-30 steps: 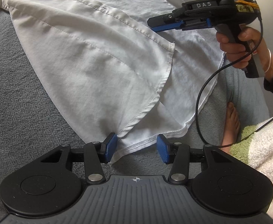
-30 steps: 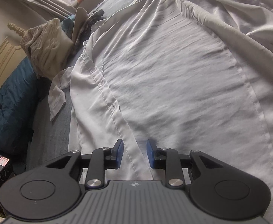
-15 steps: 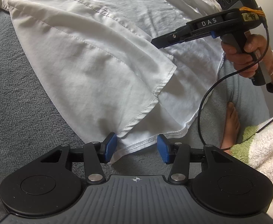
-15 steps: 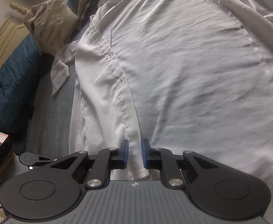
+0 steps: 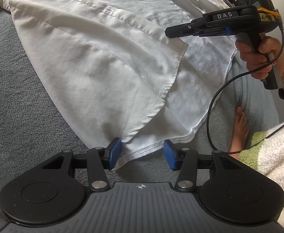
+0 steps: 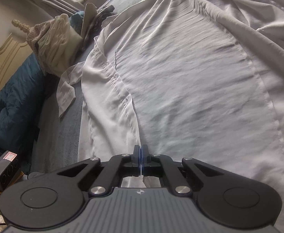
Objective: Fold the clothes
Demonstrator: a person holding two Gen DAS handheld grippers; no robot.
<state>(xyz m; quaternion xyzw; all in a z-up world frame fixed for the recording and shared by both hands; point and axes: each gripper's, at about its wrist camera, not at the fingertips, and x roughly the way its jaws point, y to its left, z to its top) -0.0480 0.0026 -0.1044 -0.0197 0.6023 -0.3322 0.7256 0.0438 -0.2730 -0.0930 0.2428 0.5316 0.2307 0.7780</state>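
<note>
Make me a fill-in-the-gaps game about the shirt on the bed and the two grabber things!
1. The clothing spread out on the grey bed cover is a white ____.
2. The right gripper has its jaws ____ on the shirt edge.
3. The left gripper has its jaws ____, with the shirt's bottom corner lying between them.
4. Near the right edge of the left wrist view, a bare ____ rests on the bed.

Missing words: shirt; shut; open; foot

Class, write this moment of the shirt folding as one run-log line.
task: fold clothes | right tool: shut on shirt edge | left tool: open around shirt hem | surface: grey blanket
</note>
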